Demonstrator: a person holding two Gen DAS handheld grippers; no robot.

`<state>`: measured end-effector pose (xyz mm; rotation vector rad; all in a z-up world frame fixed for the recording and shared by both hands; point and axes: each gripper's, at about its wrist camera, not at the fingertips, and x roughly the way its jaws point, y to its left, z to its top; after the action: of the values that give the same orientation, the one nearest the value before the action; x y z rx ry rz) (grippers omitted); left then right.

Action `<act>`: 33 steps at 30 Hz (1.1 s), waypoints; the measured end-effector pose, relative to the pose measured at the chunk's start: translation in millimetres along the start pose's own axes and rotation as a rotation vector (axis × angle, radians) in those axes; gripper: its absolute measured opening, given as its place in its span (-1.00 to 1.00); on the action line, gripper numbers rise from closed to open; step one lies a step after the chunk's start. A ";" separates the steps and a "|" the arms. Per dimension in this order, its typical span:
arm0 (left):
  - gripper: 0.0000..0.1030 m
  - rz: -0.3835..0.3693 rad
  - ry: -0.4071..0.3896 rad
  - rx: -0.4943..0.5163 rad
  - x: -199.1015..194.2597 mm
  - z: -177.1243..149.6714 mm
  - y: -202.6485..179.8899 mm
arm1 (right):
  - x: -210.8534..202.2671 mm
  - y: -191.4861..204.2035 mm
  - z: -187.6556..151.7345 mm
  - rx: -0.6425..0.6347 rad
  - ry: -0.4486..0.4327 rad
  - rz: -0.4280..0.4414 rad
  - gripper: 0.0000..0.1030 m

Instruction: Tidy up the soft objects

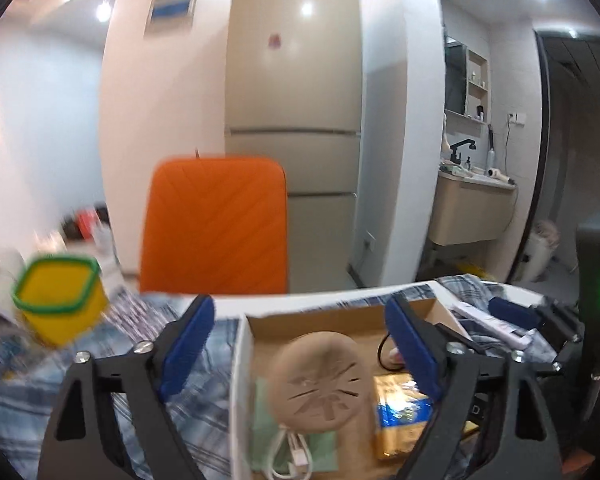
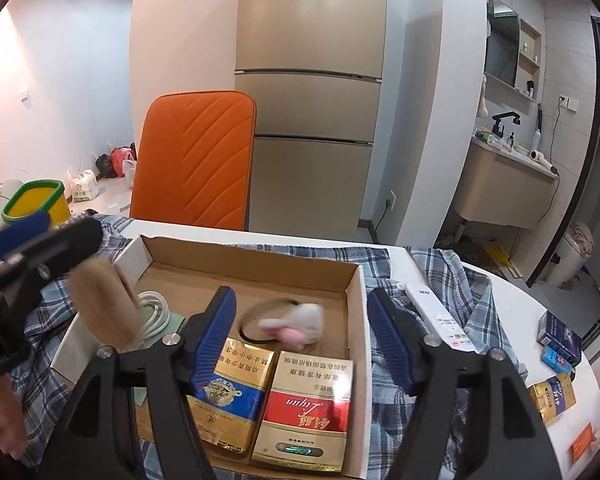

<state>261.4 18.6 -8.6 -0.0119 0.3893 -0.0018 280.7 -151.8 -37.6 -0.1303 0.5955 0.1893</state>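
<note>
A cardboard box [image 2: 352,280] sits on a plaid cloth [image 2: 464,292]. In it lie a white and pink plush toy on a black loop [image 2: 300,322], a white cable [image 2: 156,312], a green cloth and two cigarette cartons [image 2: 304,404]. A tan round soft pad [image 1: 320,384] is in mid-air, blurred, over the box's left end; it also shows in the right wrist view [image 2: 104,304] just below my left gripper. My left gripper [image 1: 300,344] is open above the pad. My right gripper [image 2: 302,332] is open and empty above the cartons and plush toy.
A yellow tub with a green rim [image 1: 58,300] stands at the left. An orange chair back [image 2: 196,160] is behind the table. A white remote [image 2: 440,316], small boxes [image 2: 556,340] and a carton lie right of the box.
</note>
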 end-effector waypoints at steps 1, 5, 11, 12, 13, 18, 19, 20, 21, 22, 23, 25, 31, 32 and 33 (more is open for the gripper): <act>0.97 -0.004 -0.017 0.004 -3.4 0.3 -1.7 | -0.6 -0.5 0.2 0.000 -0.004 -0.001 0.32; 1.00 -0.027 -0.053 -0.008 -12.2 2.0 -3.2 | -1.6 -1.4 1.0 0.000 -0.016 -0.003 0.33; 1.00 -0.051 -0.071 -0.034 -22.4 7.9 1.4 | -4.3 -5.8 2.6 0.017 -0.026 -0.006 0.34; 1.00 -0.051 -0.079 -0.035 -25.3 9.5 1.6 | -5.5 -6.1 3.0 0.019 -0.030 -0.008 0.34; 1.00 -0.047 -0.088 -0.037 -27.8 11.3 1.8 | -6.7 -6.7 3.6 0.020 -0.034 -0.010 0.34; 1.00 -0.054 -0.129 -0.053 -44.1 20.9 1.1 | -16.1 -6.9 7.0 0.022 -0.064 -0.013 0.34; 1.00 -0.046 -0.141 -0.053 -50.4 24.6 0.2 | -19.0 -6.9 8.5 0.021 -0.074 -0.016 0.34; 1.00 -0.044 -0.150 -0.054 -54.8 27.2 -0.6 | -22.5 -7.9 10.1 0.022 -0.085 -0.015 0.34; 1.00 -0.047 -0.165 -0.057 -60.5 29.9 -1.0 | -25.6 -9.0 11.6 0.025 -0.093 -0.013 0.35; 1.00 -0.052 -0.183 -0.058 -68.1 32.8 -2.0 | -29.7 -10.5 13.6 0.030 -0.104 -0.009 0.37; 1.00 -0.057 -0.194 -0.056 -73.2 35.6 -2.6 | -34.6 -12.8 15.9 0.037 -0.117 -0.008 0.42; 1.00 -0.074 -0.222 -0.048 -86.0 39.7 -4.7 | -44.3 -16.1 20.0 0.053 -0.150 -0.015 0.46; 1.00 -0.105 -0.263 -0.058 -109.8 48.6 -6.5 | -72.3 -19.5 28.2 0.072 -0.240 -0.030 0.93; 1.00 -0.104 -0.272 -0.060 -115.3 50.1 -6.8 | -78.1 -18.6 29.6 0.064 -0.263 -0.045 1.00; 1.00 -0.106 -0.285 -0.058 -122.3 52.5 -7.5 | -84.2 -18.0 30.6 0.058 -0.284 -0.061 1.00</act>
<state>168.3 12.1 86.4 -0.0896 0.1031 -0.0924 232.8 -175.7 36.5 -0.0637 0.3134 0.1283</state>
